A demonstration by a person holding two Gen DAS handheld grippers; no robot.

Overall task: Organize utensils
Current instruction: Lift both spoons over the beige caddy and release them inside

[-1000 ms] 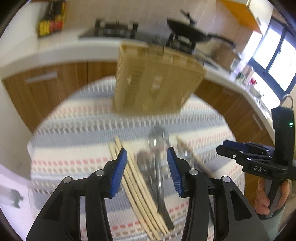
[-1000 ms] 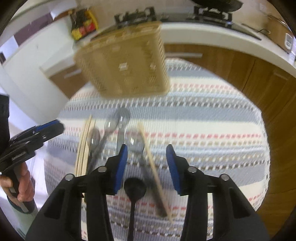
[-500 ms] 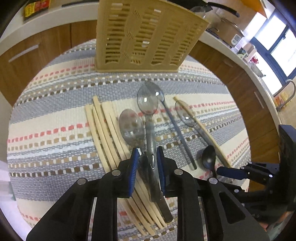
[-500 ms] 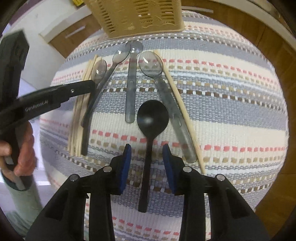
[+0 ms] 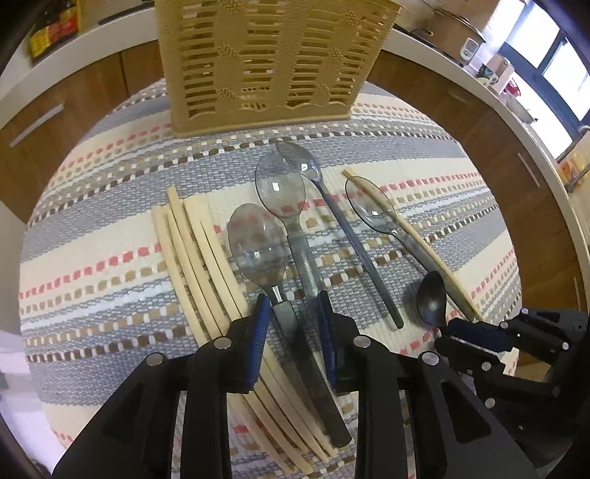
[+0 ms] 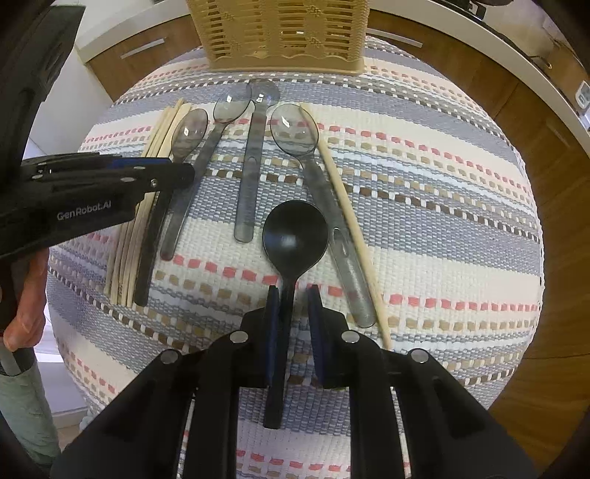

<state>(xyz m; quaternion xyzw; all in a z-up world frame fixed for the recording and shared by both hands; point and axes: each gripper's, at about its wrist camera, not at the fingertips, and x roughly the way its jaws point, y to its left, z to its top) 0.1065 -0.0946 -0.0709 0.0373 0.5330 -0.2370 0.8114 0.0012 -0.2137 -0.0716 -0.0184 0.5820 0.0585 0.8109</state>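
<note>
Several clear grey plastic spoons (image 5: 258,247) and a bundle of wooden chopsticks (image 5: 195,254) lie on a striped woven mat (image 5: 92,258). A tan slotted utensil basket (image 5: 269,62) stands at the mat's far edge. My left gripper (image 5: 291,313) is low over the mat, its jaws narrowly apart around the handles of two clear spoons. My right gripper (image 6: 293,298) straddles the handle of a black spoon (image 6: 295,235), jaws narrowly apart, a small gap on the right side. The black spoon also shows in the left wrist view (image 5: 431,298).
One lone chopstick (image 6: 343,206) lies right of the spoons. The basket also shows in the right wrist view (image 6: 284,33). Wooden cabinets (image 5: 497,154) and a white countertop ring the small round table. A person's hand (image 6: 22,294) holds the left gripper.
Both grippers have come down to the mat and narrowed their jaws: the left around two clear spoon handles, the right around the black spoon's handle.
</note>
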